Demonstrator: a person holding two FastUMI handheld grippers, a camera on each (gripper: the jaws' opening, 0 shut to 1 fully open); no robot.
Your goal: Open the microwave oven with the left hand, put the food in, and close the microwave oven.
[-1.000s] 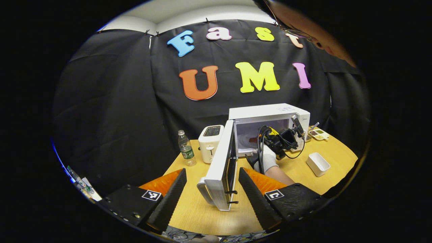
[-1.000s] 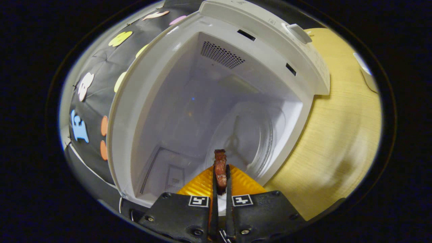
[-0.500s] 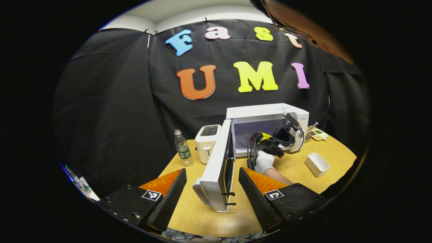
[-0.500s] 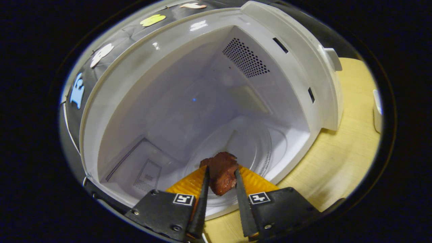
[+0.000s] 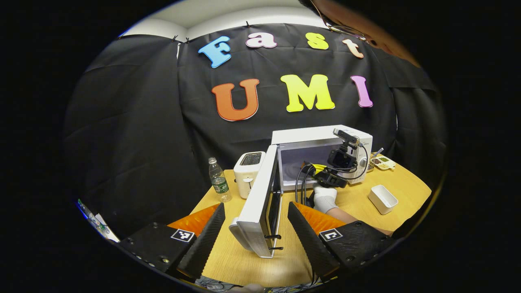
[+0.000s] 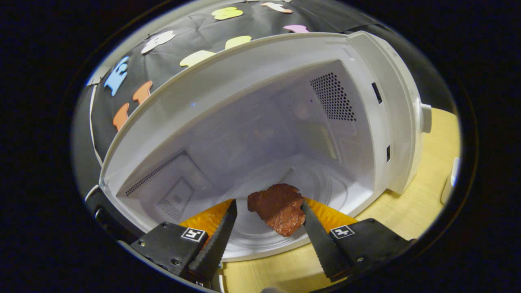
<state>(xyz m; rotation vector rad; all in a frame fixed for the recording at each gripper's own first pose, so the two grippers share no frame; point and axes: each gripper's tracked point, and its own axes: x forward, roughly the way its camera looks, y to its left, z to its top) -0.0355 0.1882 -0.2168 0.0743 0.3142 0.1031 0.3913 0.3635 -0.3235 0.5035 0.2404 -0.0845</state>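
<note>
**Two of three steps done: food released, door still to close**

1. Change. One second ago my right gripper (image 6: 266, 240) was clamped on the piece of meat (image 6: 279, 207); its fingers now stand wide, and the meat sits between them with a gap showing on the left side. On the right side I cannot tell whether it touches the finger. The meat lies on the glass turntable (image 6: 260, 236) at the front of the microwave oven (image 5: 325, 156) cavity, at 6 o'clock in the right gripper view. I judge the placing step complete. The right gripper must back straight out before anything else.

2. Left gripper (image 5: 256, 234). Fingers are wide apart and hold nothing. The open microwave door (image 5: 260, 203) stands edge-on between them at 6 o'clock, apparently untouched. Closing is the remaining step.

3. Obstruction. In the left gripper view my gloved right hand (image 5: 324, 198) and its gripper sit at the cavity mouth, in the door's swing path. I will not push the door until they are clear.

4. Surroundings on the table (image 5: 244, 264), left gripper view:
   - Toaster (image 5: 249, 173) at 9 o'clock of the oven, just beside the door's hinge side.
   - Water bottle (image 5: 220, 181) further out at 9 o'clock.
   - White rectangular dish (image 5: 383, 199) at 4 o'clock of the oven.
   - Tray of food (image 5: 382, 162) at 3 o'clock.
   None of these lies in the door's swing path, as I judge it.
</note>
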